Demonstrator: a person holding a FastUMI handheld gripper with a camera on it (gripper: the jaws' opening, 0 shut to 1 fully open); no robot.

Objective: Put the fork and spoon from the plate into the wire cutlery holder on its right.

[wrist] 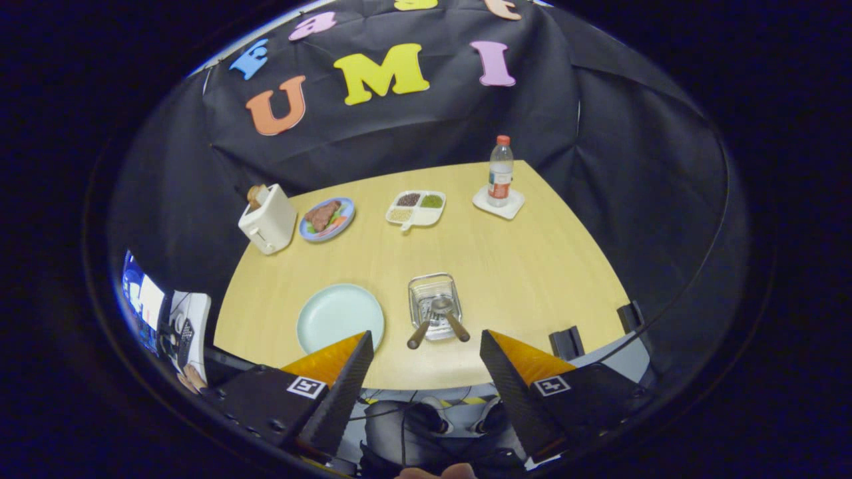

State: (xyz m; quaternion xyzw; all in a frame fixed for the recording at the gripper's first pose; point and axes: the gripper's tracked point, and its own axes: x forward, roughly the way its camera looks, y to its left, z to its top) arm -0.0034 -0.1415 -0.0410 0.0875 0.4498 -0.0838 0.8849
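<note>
Gripper [426, 349] spread wide, holding nothing, above the table's [532, 266] near edge. Fork [454, 319] and spoon [426, 320] lie in the holder [434, 306], right of the plate [339, 316]. Toaster [267, 219], food dishes and bottle [500, 171] stand well beyond.

The near rim of the pale plate [339, 313] is hidden behind one of the gripper's [426, 346] fingers [339, 362], which stand wide apart and hold nothing. In the wire cutlery holder [434, 299] two wooden-handled utensils [439, 318] cross, their heads too small to tell fork from spoon. The toaster [267, 218] hides part of what sits in its slot. The bottle's [500, 171] label is too small to make out. The bench's [532, 266] near edge is covered by the fingers.
</note>
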